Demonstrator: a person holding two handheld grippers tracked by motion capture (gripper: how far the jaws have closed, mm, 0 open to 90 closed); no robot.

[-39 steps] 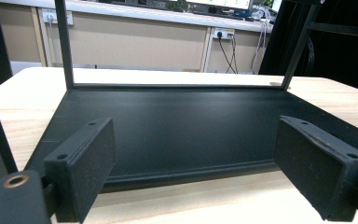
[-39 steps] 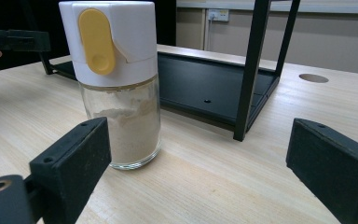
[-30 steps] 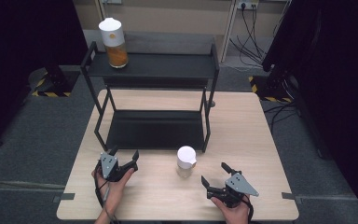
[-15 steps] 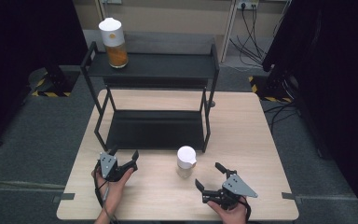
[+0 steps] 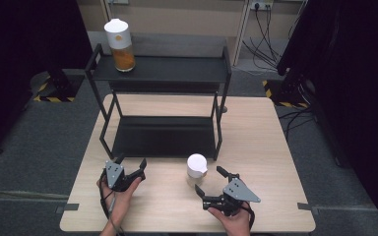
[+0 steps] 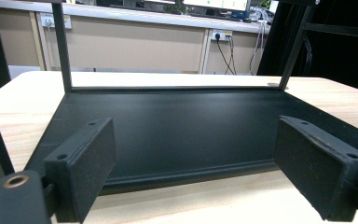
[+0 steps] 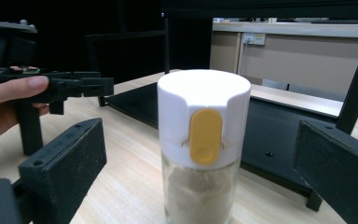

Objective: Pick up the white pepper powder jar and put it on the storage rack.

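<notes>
The white-capped jar (image 5: pixel 197 166) stands upright on the desk (image 5: pixel 266 147), just in front of the black rack's (image 5: pixel 162 73) right front leg. In the right gripper view its cap carries a yellow tab (image 7: pixel 205 136), and pale contents, possibly a powder, show through the glass.

Your right hand-held gripper (image 5: pixel 209 186) sits just beside the jar on the near side, jaws spread wide, no contact. Your left hand-held gripper (image 5: pixel 131 164) rests well to the jar's left, jaws likewise apart, facing the rack's lower tray (image 6: pixel 177 126).

A second jar with orange contents (image 5: pixel 119 45) stands on the top shelf.
</notes>
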